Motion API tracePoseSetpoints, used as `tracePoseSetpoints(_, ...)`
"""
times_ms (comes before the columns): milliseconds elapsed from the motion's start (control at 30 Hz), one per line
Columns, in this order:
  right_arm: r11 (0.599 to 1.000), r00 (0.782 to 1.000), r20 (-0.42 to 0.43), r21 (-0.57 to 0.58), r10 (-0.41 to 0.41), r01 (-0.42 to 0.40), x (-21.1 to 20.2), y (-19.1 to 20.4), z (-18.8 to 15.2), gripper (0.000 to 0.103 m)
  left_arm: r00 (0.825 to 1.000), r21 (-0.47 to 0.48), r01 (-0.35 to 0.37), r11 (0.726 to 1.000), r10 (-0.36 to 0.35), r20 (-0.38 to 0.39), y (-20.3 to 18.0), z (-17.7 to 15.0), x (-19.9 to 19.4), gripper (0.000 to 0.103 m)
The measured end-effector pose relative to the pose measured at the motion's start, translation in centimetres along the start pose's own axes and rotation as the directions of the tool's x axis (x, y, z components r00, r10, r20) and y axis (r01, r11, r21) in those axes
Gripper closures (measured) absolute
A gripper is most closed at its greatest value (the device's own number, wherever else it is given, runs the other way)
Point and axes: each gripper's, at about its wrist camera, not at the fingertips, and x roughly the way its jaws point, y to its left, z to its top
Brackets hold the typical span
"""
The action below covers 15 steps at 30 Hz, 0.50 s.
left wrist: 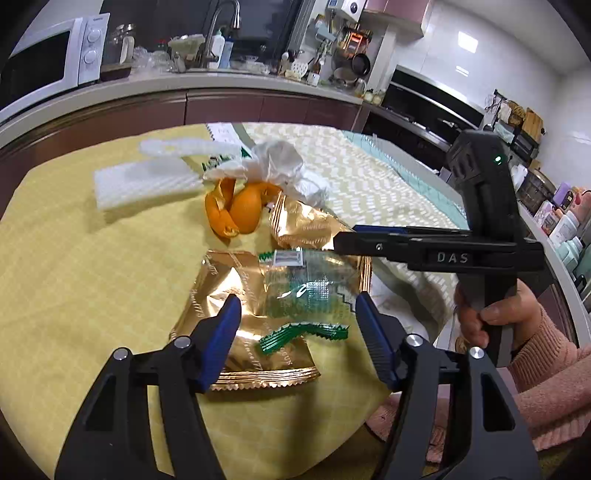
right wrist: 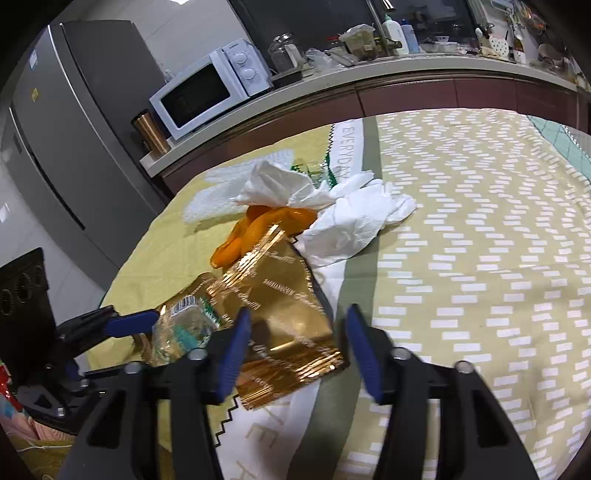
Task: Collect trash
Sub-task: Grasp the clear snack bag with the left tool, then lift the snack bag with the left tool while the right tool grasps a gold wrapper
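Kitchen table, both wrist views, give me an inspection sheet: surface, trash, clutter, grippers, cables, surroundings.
Surface: table under a yellow cloth and a patterned cloth.
Job's things: two gold wrappers, near and far; clear wrapper with green edges lying on the near one; orange peel; crumpled tissues; white foam sheet.
Clutter: nothing seen apart from the trash.
Grippers: left hand-held gripper open, over the near gold wrapper; right hand-held gripper open, over the far gold wrapper.
Cables: nothing seen.
Surroundings: microwave, fridge, faucet, crowded counter.
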Motion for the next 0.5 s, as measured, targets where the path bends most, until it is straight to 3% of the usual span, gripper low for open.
tracePoseSetpoints(100, 1.000, 1.000, 0.001, -0.004, 0.008, -0.008, -0.1, 0.0, 0.0, 0.077, 1.000, -0.014, -0.006, 1.000, 0.005, -0.029, 0.3, -0.1, 0.8, 0.056)
tracePoseSetpoints(167, 1.000, 1.000, 0.002, -0.006, 0.018, -0.018, -0.2, 0.0, -0.1, 0.090, 1.000, -0.025, -0.004, 1.000, 0.003, -0.028, 0.5, -0.1, 0.8, 0.057)
tracePoseSetpoints(267, 1.000, 1.000, 0.005, -0.014, 0.026, -0.026, -0.4, 0.1, -0.2, 0.098, 1.000, -0.033, -0.001, 0.999, 0.001, -0.013, 0.6, 0.0, 0.5, 0.063)
tracePoseSetpoints(500, 0.998, 0.997, 0.042, -0.018, 0.063, -0.062, -1.5, 0.6, 0.0, 0.101, 1.000, -0.038, -0.008, 0.999, 0.009, 0.028, 0.9, 0.1, -0.9, 0.067)
